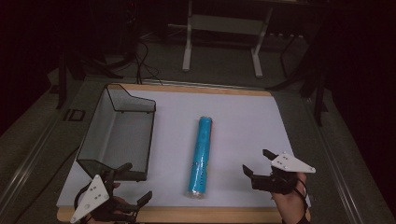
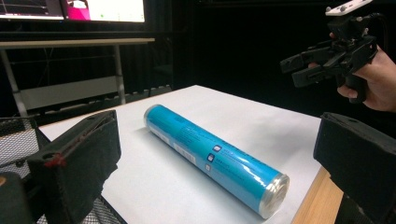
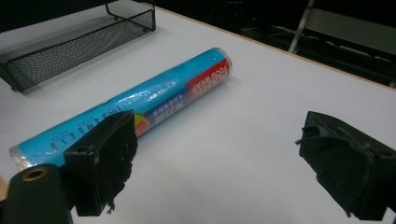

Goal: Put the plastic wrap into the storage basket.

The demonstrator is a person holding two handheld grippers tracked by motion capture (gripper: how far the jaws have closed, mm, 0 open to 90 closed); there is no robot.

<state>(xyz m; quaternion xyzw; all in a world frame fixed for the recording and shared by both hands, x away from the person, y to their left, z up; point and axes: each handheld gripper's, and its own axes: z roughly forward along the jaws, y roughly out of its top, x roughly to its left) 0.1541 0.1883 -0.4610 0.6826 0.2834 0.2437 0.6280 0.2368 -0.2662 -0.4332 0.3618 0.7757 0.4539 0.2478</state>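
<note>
A blue roll of plastic food wrap [image 1: 201, 156] lies lengthwise in the middle of the white table sheet, one end toward the front edge. My left gripper [image 1: 138, 180] stands open at the front left corner, left of the roll's near end, with nothing between its jaws. In the left gripper view the roll [image 2: 210, 158] lies ahead of the wide-apart jaws. My right gripper [image 1: 255, 160] is open and raised off the sheet to the right of the roll, aimed at it and apart from it. The roll [image 3: 154, 100] shows past the left jaw in the right gripper view.
A black wire mesh basket [image 1: 152, 135] sits on the left of the table, beside my left gripper; its wall [image 3: 84, 46] lies beyond the roll. The wooden table edge [image 1: 210, 215] runs along the front. A white desk frame [image 1: 224, 28] and floor cables stand behind.
</note>
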